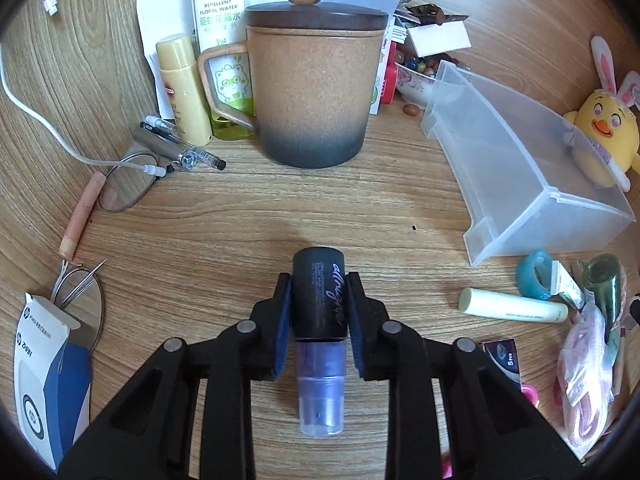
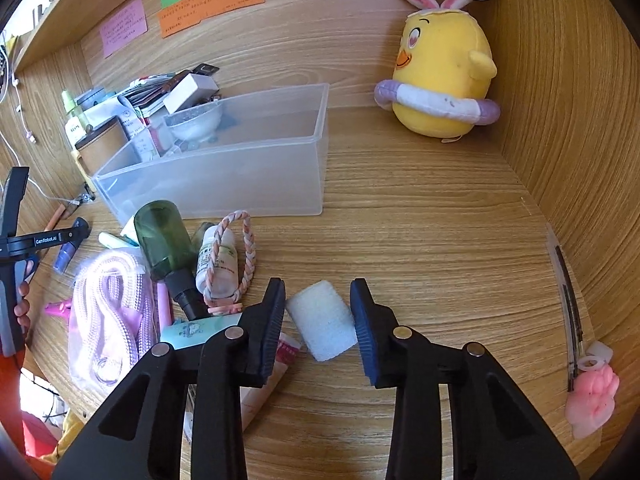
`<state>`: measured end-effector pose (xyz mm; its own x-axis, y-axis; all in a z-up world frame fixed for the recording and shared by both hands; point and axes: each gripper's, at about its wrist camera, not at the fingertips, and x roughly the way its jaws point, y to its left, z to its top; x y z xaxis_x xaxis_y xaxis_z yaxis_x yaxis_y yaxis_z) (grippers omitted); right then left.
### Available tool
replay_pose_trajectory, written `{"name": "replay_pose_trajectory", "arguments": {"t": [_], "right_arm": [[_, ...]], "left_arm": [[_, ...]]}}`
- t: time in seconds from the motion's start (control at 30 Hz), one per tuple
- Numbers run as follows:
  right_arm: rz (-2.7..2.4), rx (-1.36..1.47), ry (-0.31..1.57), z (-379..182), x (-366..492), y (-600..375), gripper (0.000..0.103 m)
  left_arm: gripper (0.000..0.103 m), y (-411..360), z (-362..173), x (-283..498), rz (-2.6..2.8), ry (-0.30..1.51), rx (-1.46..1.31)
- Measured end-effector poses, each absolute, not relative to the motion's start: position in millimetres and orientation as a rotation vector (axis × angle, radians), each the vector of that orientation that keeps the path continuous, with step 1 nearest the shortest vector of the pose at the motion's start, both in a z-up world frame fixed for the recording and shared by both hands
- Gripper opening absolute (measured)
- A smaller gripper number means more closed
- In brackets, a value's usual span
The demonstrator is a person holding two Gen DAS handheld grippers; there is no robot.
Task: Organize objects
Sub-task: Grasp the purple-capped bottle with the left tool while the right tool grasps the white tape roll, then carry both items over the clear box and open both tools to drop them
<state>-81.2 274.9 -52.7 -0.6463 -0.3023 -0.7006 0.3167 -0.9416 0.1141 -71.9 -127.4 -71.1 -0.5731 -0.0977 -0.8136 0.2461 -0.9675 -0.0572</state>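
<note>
The clear plastic storage bin (image 2: 224,160) sits empty on the wood-grain worktop (image 2: 420,240), open side up, and judging by the task it is where the loose clutter belongs.

In front of the bin's left end, the left tongs (image 1: 319,304) are closed on a black cylindrical tube with a translucent purple cap (image 1: 319,300). Both blue pads press its black barrel across the width, which suits a round thing that would roll if pinched at the end. The tube lies flat on the worktop, not yet lifted.

In front of the bin's near wall, the right tongs (image 2: 319,314) straddle a small white foam block (image 2: 322,320). The jaws stand only a little wider than the block. The right pad looks to touch its edge; a sliver of gap shows at the left, though the fisheye makes that hard to call. I read this as a grip not yet made.

Just left of the block, nearer the bin's front corner, a green bottle (image 2: 164,240), a braided loop (image 2: 232,256) and a pink rope bundle (image 2: 108,300) lie heaped together, likely waiting their turn.
</note>
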Motion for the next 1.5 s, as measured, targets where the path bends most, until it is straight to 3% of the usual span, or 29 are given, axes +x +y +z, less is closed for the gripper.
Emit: {"name": "replay_pose_trajectory", "arguments": {"t": [0.4, 0.77, 1.13, 1.5], "right_arm": [[-2.605, 0.876, -0.024, -5.8, -96.8, 263.5, 0.031], [-2.563, 0.732, 0.049, 29.9, -120.8, 224.9, 0.031], [-2.530, 0.758, 0.128, 36.4, -164.0, 203.0, 0.031], [-2.468, 0.915, 0.192, -6.3, -207.0, 179.3, 0.031]], "left_arm": [[0.026, -103.3, -8.8, -57.1, -2.793, 0.253, 1.091], [0.026, -62.8, 47.4, -71.2, -2.977, 0.208, 0.927], [0.025, -38.4, 42.6, -113.2, -3.007, 0.155, 1.001], [0.025, -19.6, 1.8, -156.8, -2.951, 0.112, 1.221]]}}
